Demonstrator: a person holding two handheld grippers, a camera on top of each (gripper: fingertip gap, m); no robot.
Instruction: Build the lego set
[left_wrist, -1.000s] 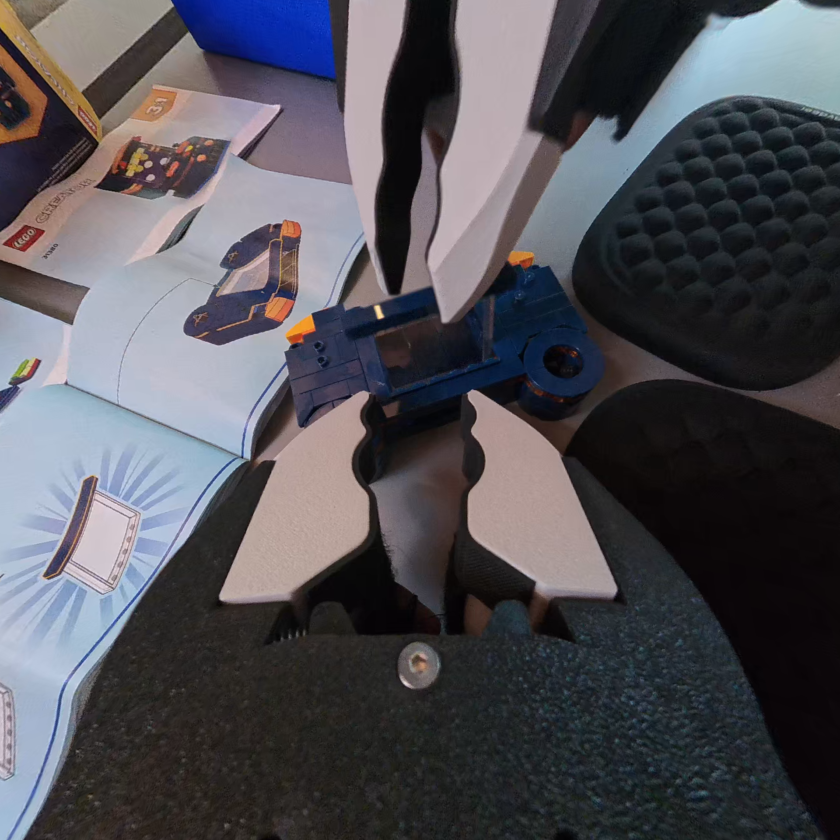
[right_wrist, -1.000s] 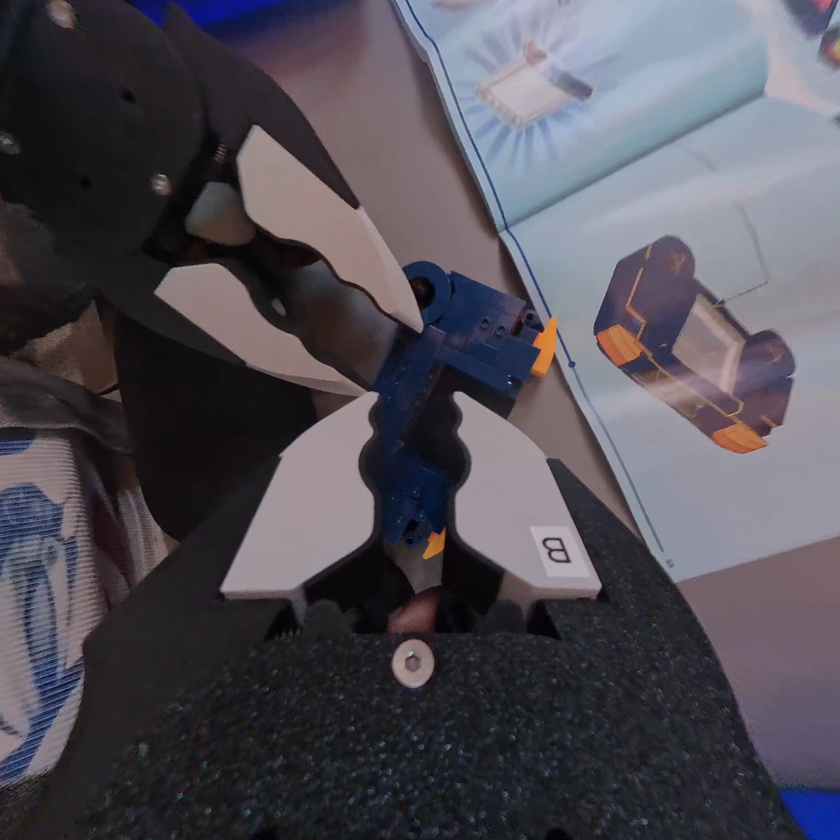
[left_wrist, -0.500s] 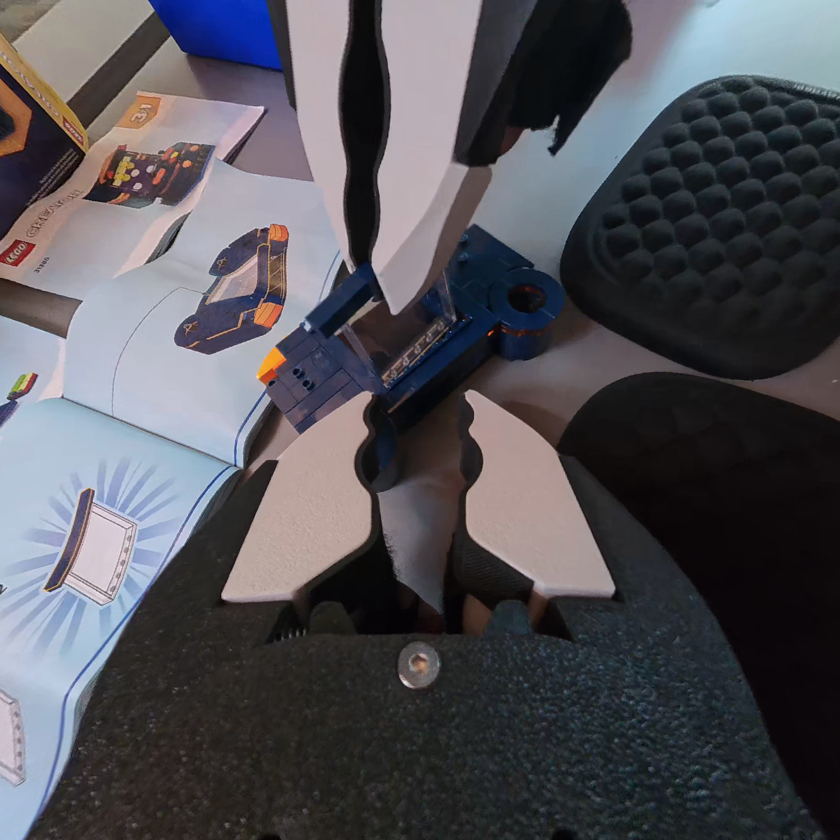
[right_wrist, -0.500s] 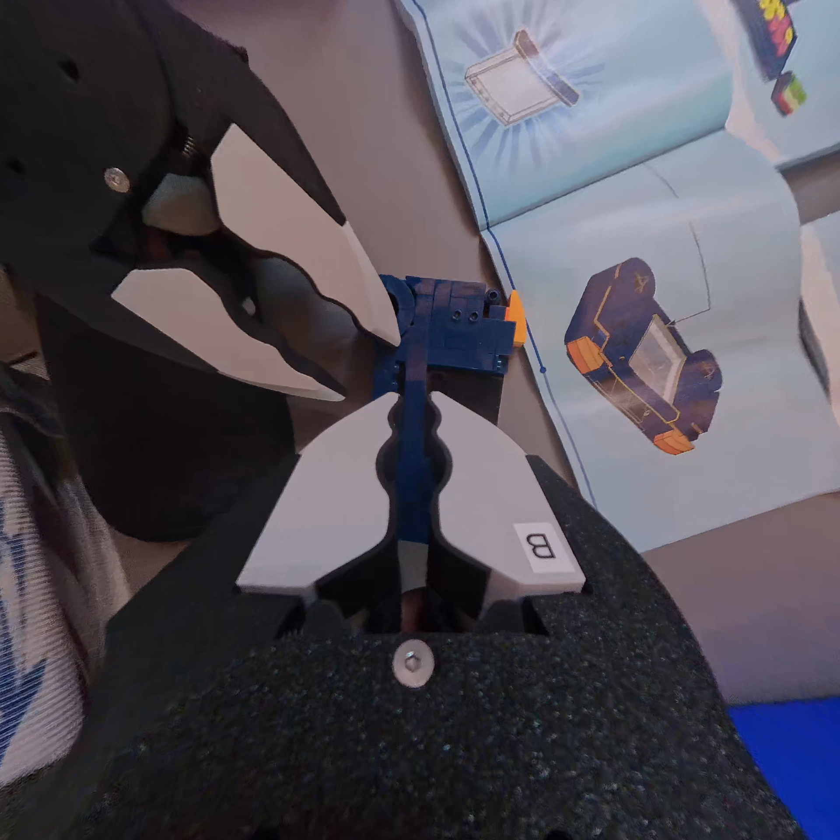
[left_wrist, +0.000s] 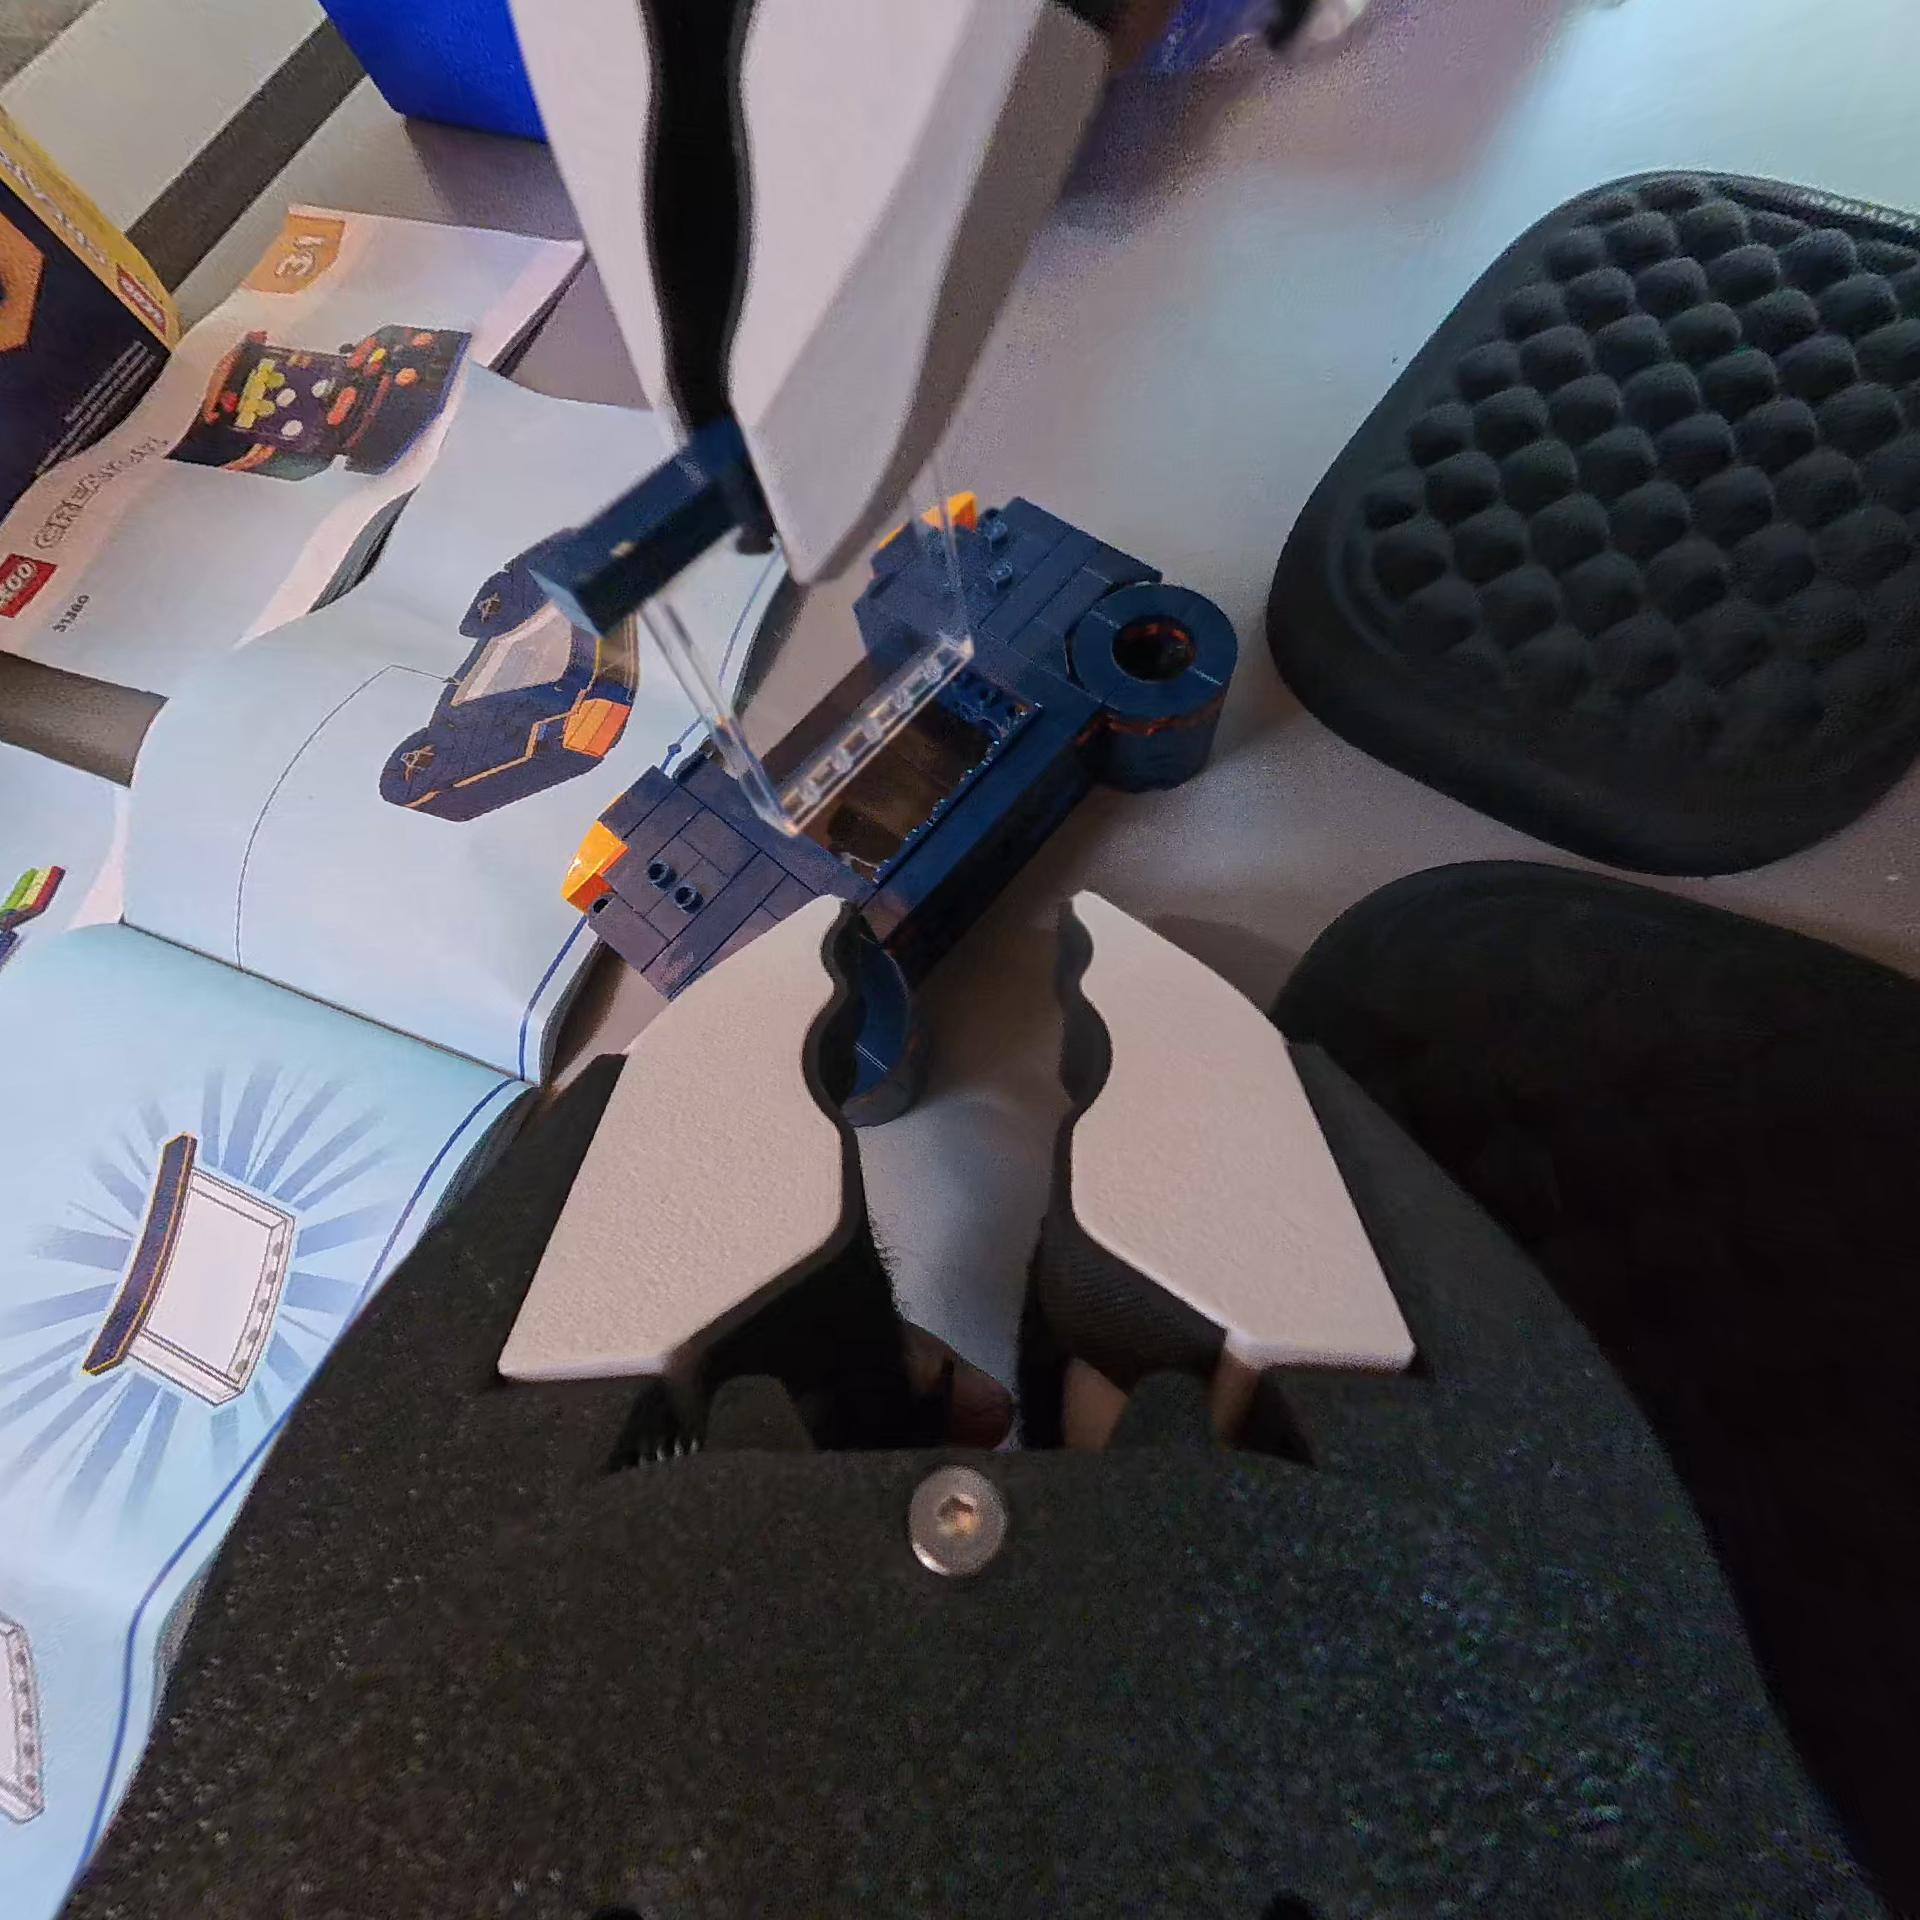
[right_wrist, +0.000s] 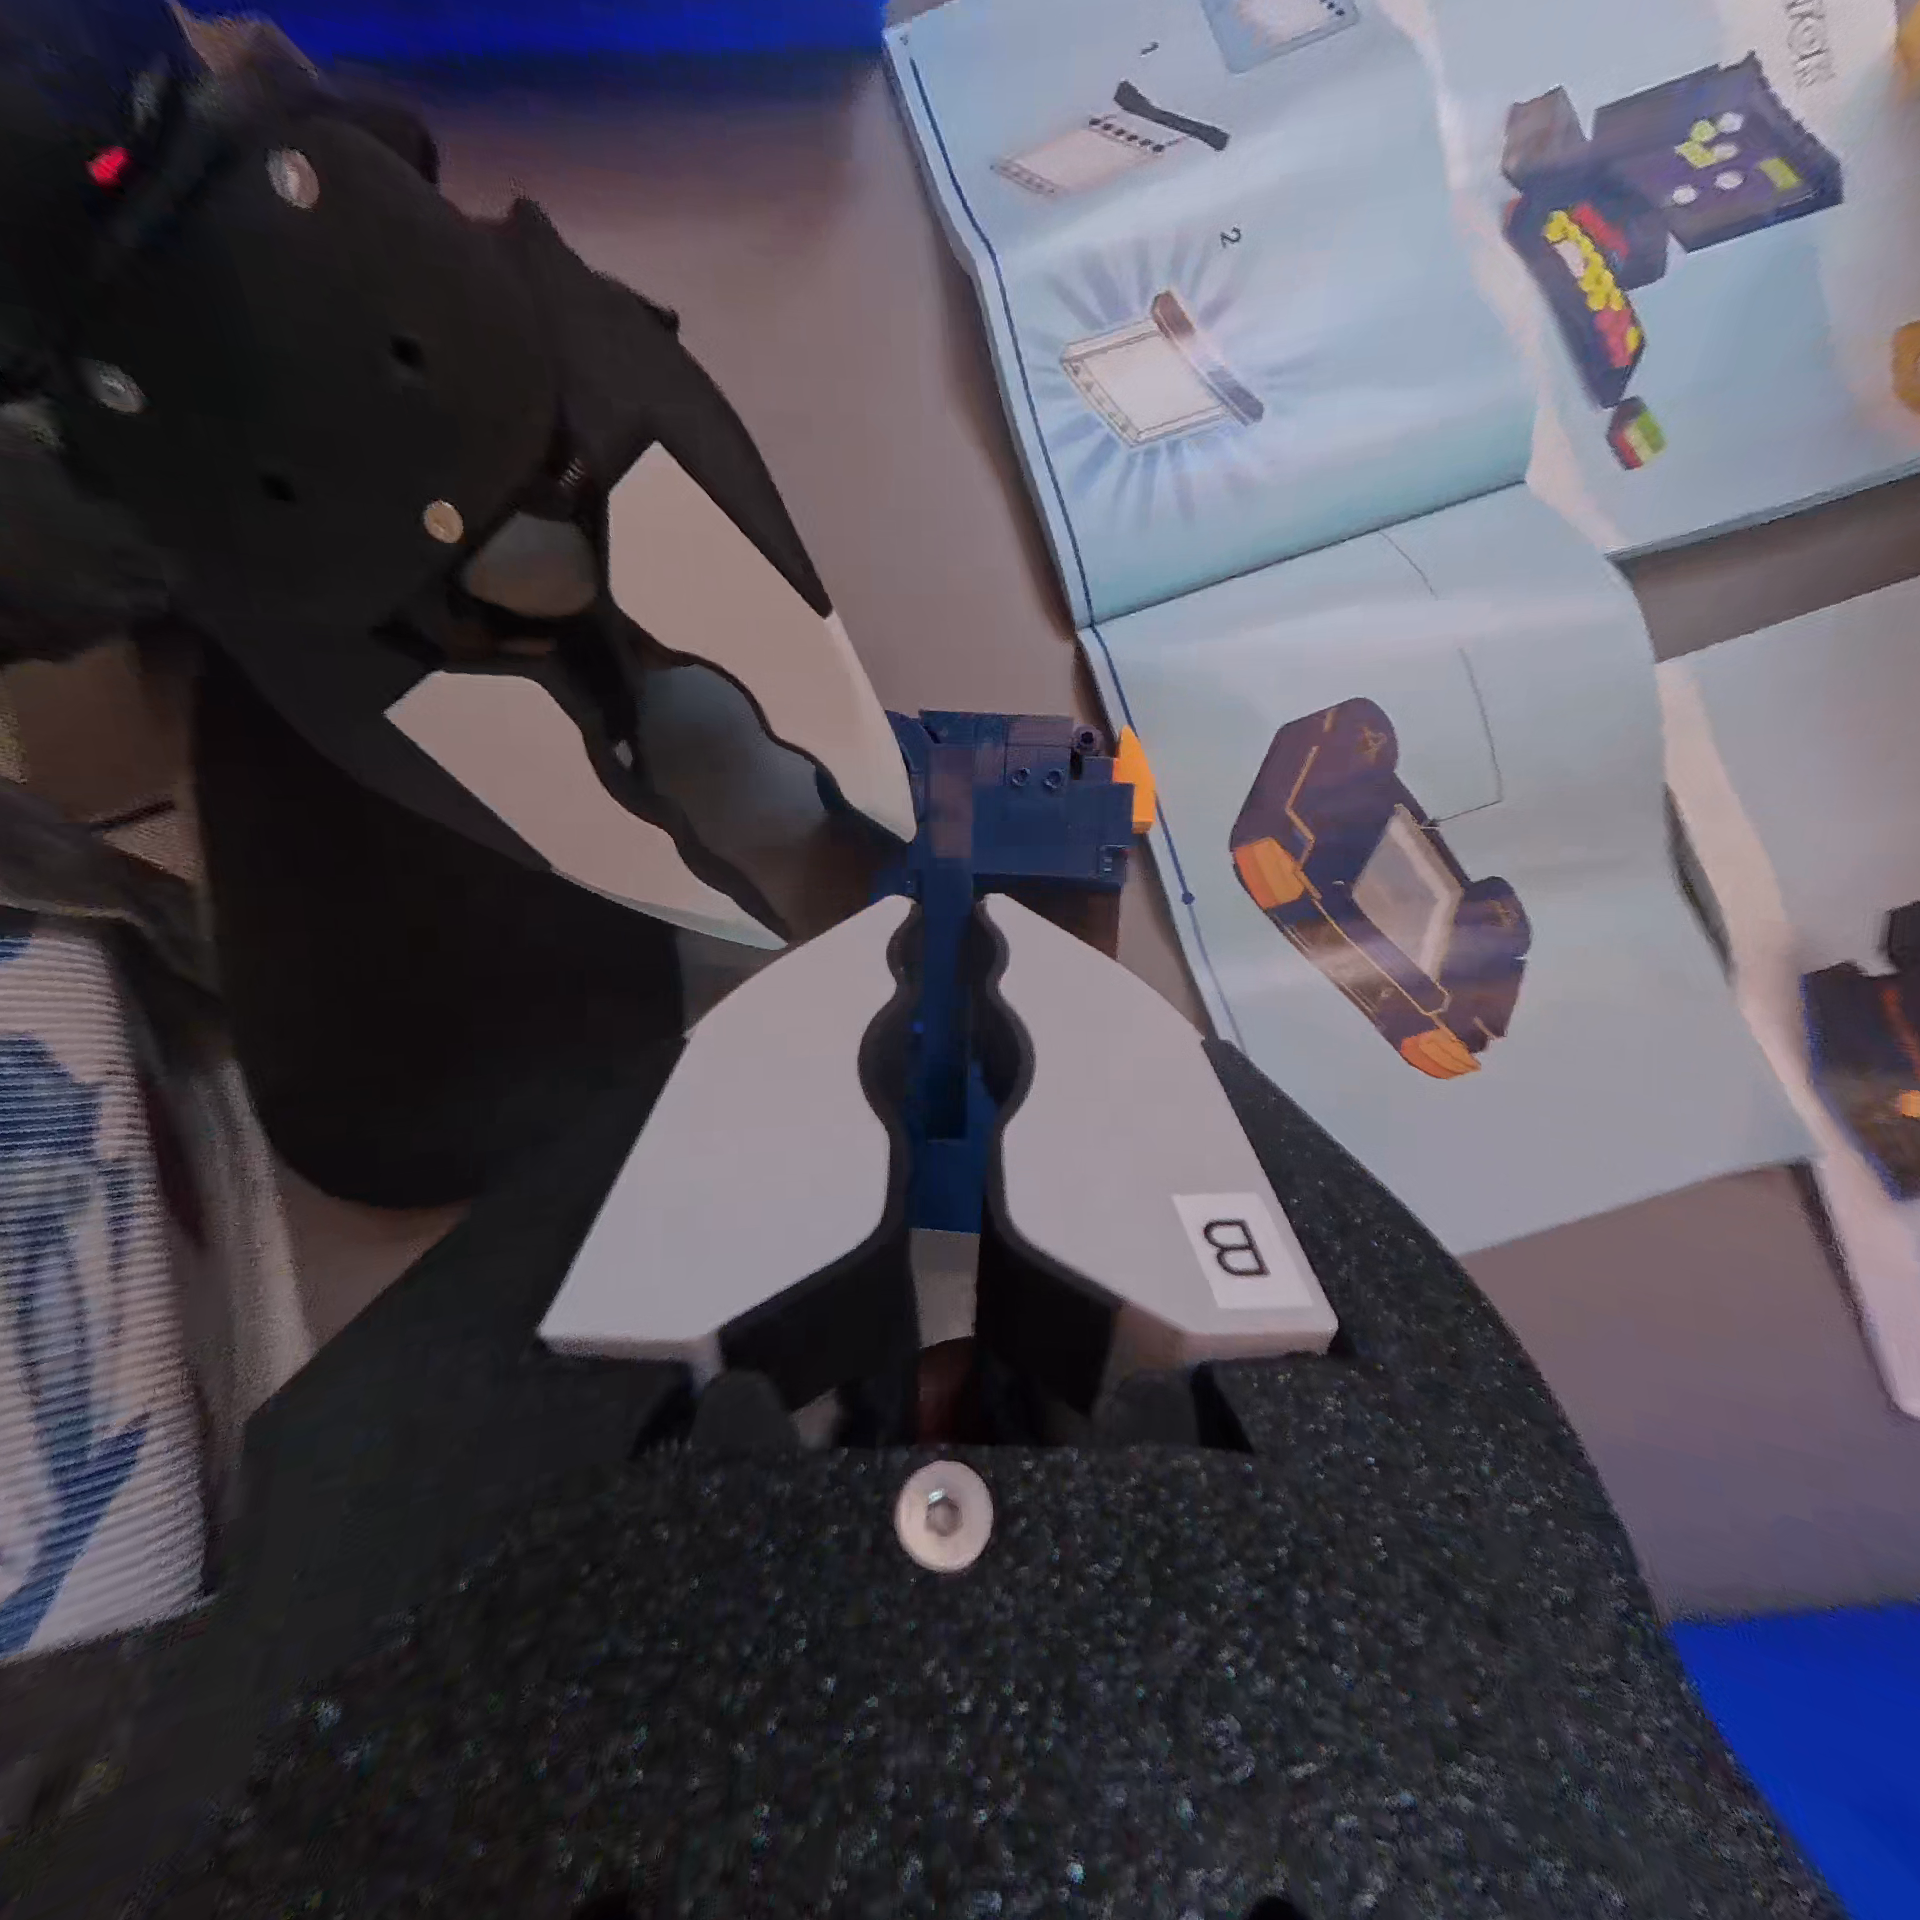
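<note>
Clear panel (left_wrist: 831, 665) lifted off table (left_wrist: 1195, 343)

Two handheld grippers, left (left_wrist: 951, 961) and right (right_wrist: 940, 914), had pale grey wavy-edged fingers (left_wrist: 707, 1164), black speckled foam bodies, one silver hex screw each, one lettered sticker.

Lego box (left_wrist: 62, 343) cut off at the left edge.

Dim, edges warped, motion blur
</note>
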